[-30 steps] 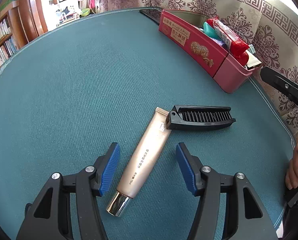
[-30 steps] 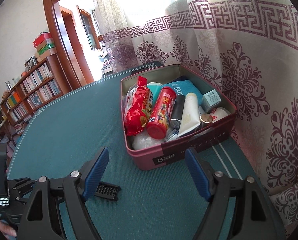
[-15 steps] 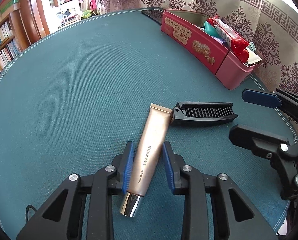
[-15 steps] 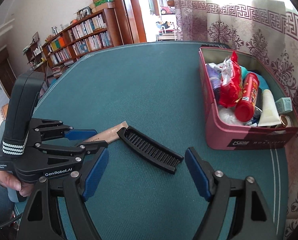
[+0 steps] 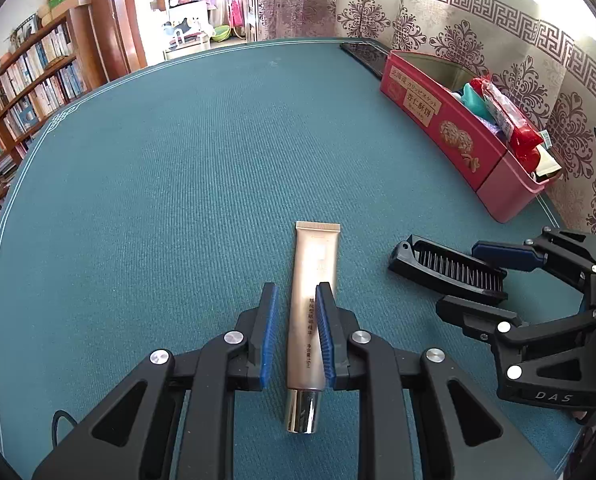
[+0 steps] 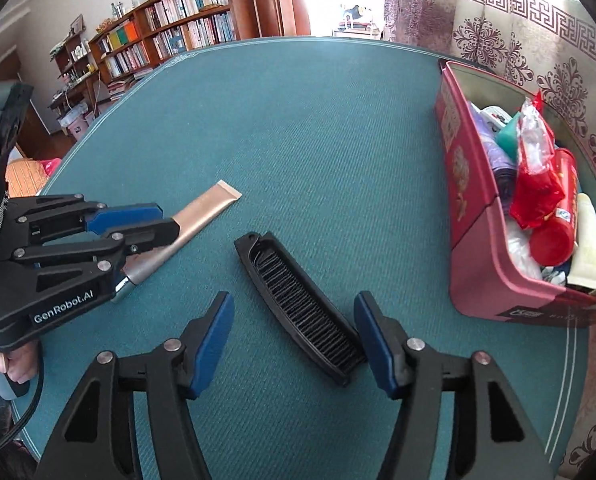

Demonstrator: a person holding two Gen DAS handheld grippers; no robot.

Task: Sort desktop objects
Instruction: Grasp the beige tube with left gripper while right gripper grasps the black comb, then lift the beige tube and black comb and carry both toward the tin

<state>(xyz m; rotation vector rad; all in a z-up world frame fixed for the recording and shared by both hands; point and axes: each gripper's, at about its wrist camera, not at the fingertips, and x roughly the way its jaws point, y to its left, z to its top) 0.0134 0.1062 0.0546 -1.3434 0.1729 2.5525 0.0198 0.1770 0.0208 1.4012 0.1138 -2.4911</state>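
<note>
**Tube pinched on the left, comb bracketed on the right**

The left gripper (image 5: 296,334) is sitting low over the teal desk (image 5: 178,200), and its blue fingers (image 5: 268,332) are closing in on the gold cosmetic tube (image 5: 314,300). The right-hand pad is pressing against the tube's side; on the left-hand pad I am seeing a thin sliver of teal between it and the tube, so whether that side is touching I cannot tell. The tube is lying flat on the cloth, its silver cap (image 5: 303,412) pointing back toward the gripper body and its crimped end pointing toward the desk's far edge.

Just beside it, nearer the desk's right edge, the black folding comb (image 6: 298,308) is lying flat with its teeth facing up. The right gripper (image 6: 294,338) is hovering over the comb's near end with its fingers (image 6: 214,340) spread wide, one to each side of the comb. The right-hand pad is looking very close to the comb's edge, though contact is unclear.

Along the desk's right edge, against the patterned curtain (image 5: 498,60), the red tin box (image 6: 470,220) is standing open, crowded with a red snack packet (image 6: 534,184), a red canister (image 6: 554,232) and a pale tube (image 6: 590,248).

A bookshelf (image 6: 170,36) is standing beyond the desk's far left corner.
</note>
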